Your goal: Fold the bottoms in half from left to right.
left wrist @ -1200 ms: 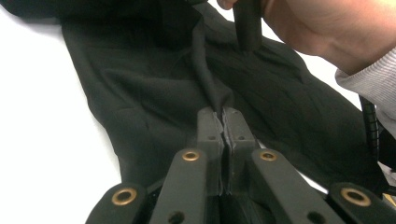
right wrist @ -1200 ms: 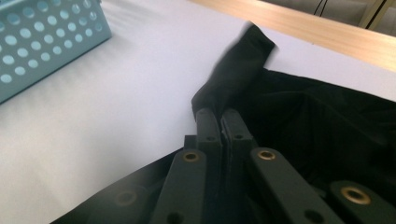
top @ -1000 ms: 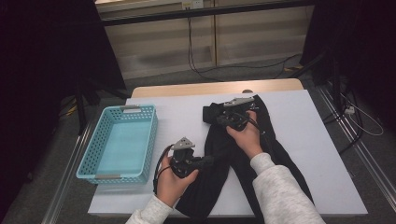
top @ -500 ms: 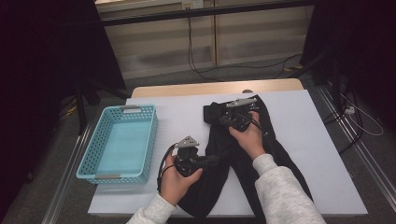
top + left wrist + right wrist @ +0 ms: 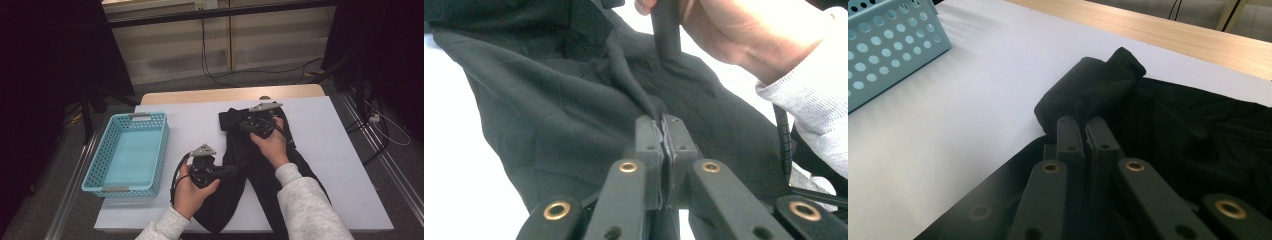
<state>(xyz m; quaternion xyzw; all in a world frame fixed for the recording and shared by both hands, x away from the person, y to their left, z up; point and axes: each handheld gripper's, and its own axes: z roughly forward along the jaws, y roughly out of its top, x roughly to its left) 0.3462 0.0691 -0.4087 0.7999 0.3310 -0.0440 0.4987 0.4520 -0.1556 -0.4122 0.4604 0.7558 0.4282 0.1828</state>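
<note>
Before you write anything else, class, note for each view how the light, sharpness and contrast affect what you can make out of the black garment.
High view: room edges dark, black garment shows little fold detail against the bright white table cover. Left gripper view: folds read clearly, white background washed out, near jaws soft. Right gripper view: garment nearly featureless black, blue basket slightly blurred.

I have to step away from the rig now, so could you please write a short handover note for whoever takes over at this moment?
Left gripper: shut on a pinched fold of the black garment, near its middle.
Right gripper: shut on the black garment's far end, where the cloth bunches.
The garment lies lengthwise on the white table cover; the blue basket stands at the left, with nothing in it.
Done: both grips taken.
Left: probably folding the garment, then perhaps putting it in the basket.
</note>
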